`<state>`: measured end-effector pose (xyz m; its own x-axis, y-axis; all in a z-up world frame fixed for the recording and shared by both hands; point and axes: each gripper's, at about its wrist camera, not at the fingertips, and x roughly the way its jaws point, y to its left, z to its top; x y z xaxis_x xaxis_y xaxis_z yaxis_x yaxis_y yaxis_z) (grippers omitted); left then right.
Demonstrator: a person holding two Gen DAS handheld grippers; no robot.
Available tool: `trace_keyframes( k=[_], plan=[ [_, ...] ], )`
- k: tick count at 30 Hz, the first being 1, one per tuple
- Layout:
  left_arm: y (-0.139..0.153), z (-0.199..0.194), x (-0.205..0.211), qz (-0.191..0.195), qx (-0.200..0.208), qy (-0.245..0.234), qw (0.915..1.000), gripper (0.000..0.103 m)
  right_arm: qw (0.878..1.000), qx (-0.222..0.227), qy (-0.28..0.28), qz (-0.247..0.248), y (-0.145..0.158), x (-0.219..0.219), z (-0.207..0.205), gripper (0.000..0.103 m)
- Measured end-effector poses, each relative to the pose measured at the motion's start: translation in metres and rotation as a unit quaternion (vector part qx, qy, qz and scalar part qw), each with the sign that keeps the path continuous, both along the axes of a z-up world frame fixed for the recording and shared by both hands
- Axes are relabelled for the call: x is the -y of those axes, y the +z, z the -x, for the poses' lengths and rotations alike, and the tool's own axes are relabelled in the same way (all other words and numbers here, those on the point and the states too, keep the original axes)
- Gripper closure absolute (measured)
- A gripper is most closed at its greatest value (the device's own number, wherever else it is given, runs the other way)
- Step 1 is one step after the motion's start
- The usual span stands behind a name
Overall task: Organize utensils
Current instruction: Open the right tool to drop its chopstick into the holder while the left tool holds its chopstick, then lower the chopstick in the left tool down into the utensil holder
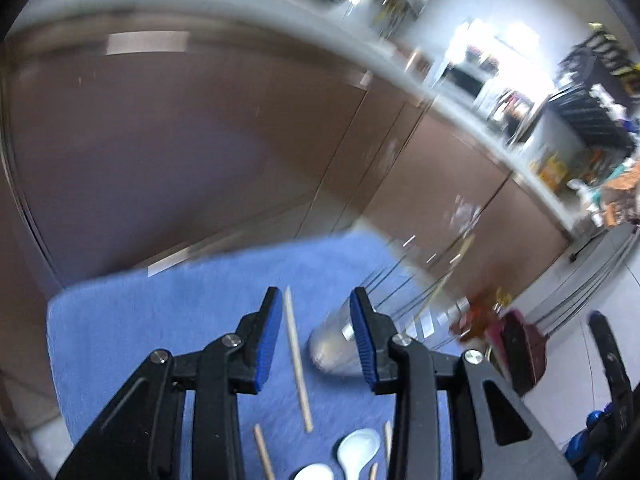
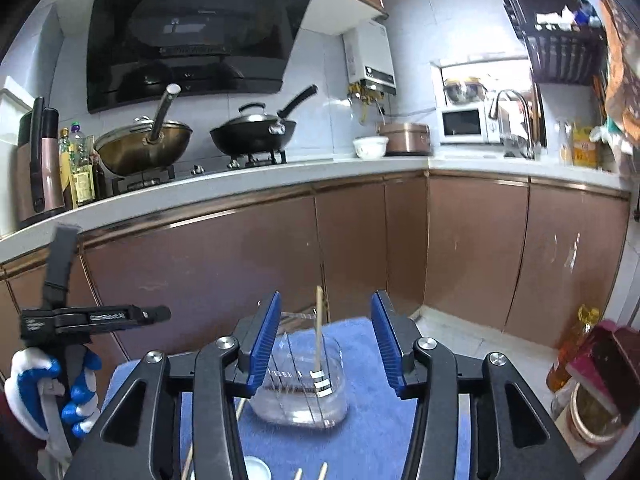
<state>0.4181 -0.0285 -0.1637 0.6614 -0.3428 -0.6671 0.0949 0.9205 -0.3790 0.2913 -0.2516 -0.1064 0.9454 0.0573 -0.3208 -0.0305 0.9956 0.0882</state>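
**Left view smeared, right view sharp**

My left wrist view is heavily motion-blurred: the cabinets (image 1: 200, 152) and clear container (image 1: 340, 344) streak, and the window (image 1: 488, 52) blows out white. The right view is crisp and evenly lit, with fisheye bending and dark corners.

Cup (image 2: 298, 376): on the mat (image 2: 368, 432), one chopstick (image 2: 318, 332) upright inside.
Spoons (image 1: 356, 450): on the mat, nearer than the cup.

The left gripper (image 1: 314, 336) has its blue-padded jaws spread wide with nothing between the pads. The right gripper (image 2: 326, 344) is likewise agape and empty-handed. At eight o'clock of the right wrist view, a blue-and-white gloved hand (image 2: 48, 392) grips the left gripper's handle.
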Motion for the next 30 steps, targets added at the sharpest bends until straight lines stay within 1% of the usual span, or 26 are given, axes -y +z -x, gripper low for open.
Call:
trace_keyframes(
  k=[3, 4, 7, 10, 13, 15, 16, 18, 20, 21, 22, 24, 26, 28, 30],
  plan=[
    [-0.031, -0.029, 0.002, -0.002, -0.068, -0.005, 0.9976, 0.07, 1.0, -0.017, -0.003, -0.005, -0.013, 0.009, -0.001, 0.056],
    [-0.046, -0.043, 0.005, -0.004, -0.098, -0.002, 0.9951, 0.07, 1.0, -0.025, -0.005, -0.009, -0.02, 0.013, -0.001, 0.056],
    [-0.077, -0.079, 0.016, -0.013, -0.151, -0.004, 0.9884, 0.07, 0.999, -0.042, -0.013, -0.021, -0.036, 0.027, -0.004, 0.056],
    [-0.098, -0.112, 0.028, -0.008, -0.185, -0.002, 0.9827, 0.072, 0.997, -0.063, -0.025, -0.027, -0.056, 0.043, -0.009, 0.056],
    [-0.118, -0.131, 0.032, -0.008, -0.207, 0.004, 0.9783, 0.072, 0.995, -0.081, -0.035, -0.037, -0.073, 0.057, -0.012, 0.057],
    [-0.128, -0.142, 0.036, 0.001, -0.226, 0.004, 0.9741, 0.076, 0.994, -0.094, -0.042, -0.045, -0.085, 0.068, -0.014, 0.056],
    [-0.134, -0.147, 0.038, -0.001, -0.235, 0.005, 0.9721, 0.076, 0.993, -0.098, -0.045, -0.049, -0.089, 0.072, -0.014, 0.056],
    [-0.142, -0.153, 0.038, -0.006, -0.243, 0.006, 0.97, 0.079, 0.992, -0.105, -0.05, -0.057, -0.097, 0.079, -0.014, 0.056],
    [-0.143, -0.154, 0.041, -0.013, -0.239, 0.005, 0.971, 0.083, 0.99, -0.109, -0.054, -0.064, -0.104, 0.084, -0.013, 0.056],
    [-0.143, -0.156, 0.043, -0.02, -0.238, 0.003, 0.9711, 0.093, 0.99, -0.112, -0.056, -0.066, -0.108, 0.086, -0.013, 0.056],
    [-0.142, -0.154, 0.045, -0.032, -0.236, 0.004, 0.9712, 0.095, 0.989, -0.115, -0.057, -0.067, -0.111, 0.087, -0.013, 0.056],
    [-0.141, -0.151, 0.046, -0.036, -0.229, 0.002, 0.9728, 0.102, 0.988, -0.124, -0.06, -0.073, -0.12, 0.089, -0.013, 0.056],
    [-0.138, -0.143, 0.049, -0.052, -0.216, -0.001, 0.9749, 0.103, 0.986, -0.131, -0.062, -0.079, -0.125, 0.09, -0.012, 0.056],
    [-0.137, -0.135, 0.045, -0.035, -0.211, -0.005, 0.9768, 0.103, 0.985, -0.135, -0.063, -0.082, -0.129, 0.09, -0.01, 0.056],
    [-0.133, -0.124, 0.04, -0.028, -0.195, -0.005, 0.9804, 0.103, 0.986, -0.136, -0.062, -0.081, -0.129, 0.087, -0.007, 0.056]
  ],
)
